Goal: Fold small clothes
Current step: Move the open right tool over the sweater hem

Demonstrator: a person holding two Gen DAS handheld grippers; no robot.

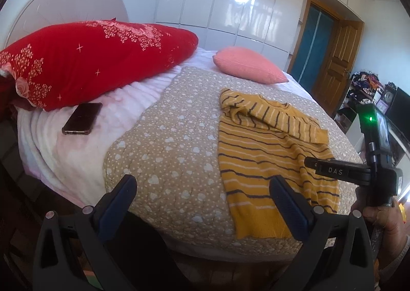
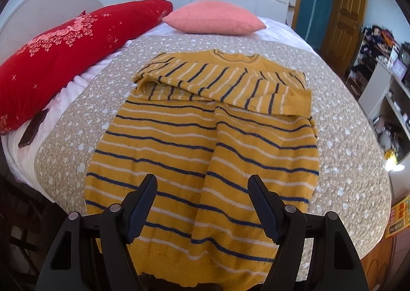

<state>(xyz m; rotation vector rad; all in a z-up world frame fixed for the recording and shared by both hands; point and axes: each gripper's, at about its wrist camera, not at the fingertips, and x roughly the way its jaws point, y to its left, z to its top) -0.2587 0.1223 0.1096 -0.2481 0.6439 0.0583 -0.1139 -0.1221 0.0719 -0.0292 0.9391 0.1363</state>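
A small yellow sweater (image 2: 205,137) with dark blue and white stripes lies flat on the beige heart-print quilt (image 2: 346,116), hem toward me, both sleeves folded across the chest. It also shows in the left wrist view (image 1: 266,142), to the right. My right gripper (image 2: 202,188) is open and empty, just above the hem. My left gripper (image 1: 203,188) is open and empty over the quilt's near edge, left of the sweater. The right gripper's body (image 1: 358,170) shows at the right of the left wrist view.
A red floral pillow (image 1: 84,60) and a pink cushion (image 1: 248,64) lie at the head of the bed. A dark phone (image 1: 82,118) rests on the white sheet by the red pillow. Cluttered shelves (image 2: 384,86) and a wooden door (image 2: 343,17) stand at the right.
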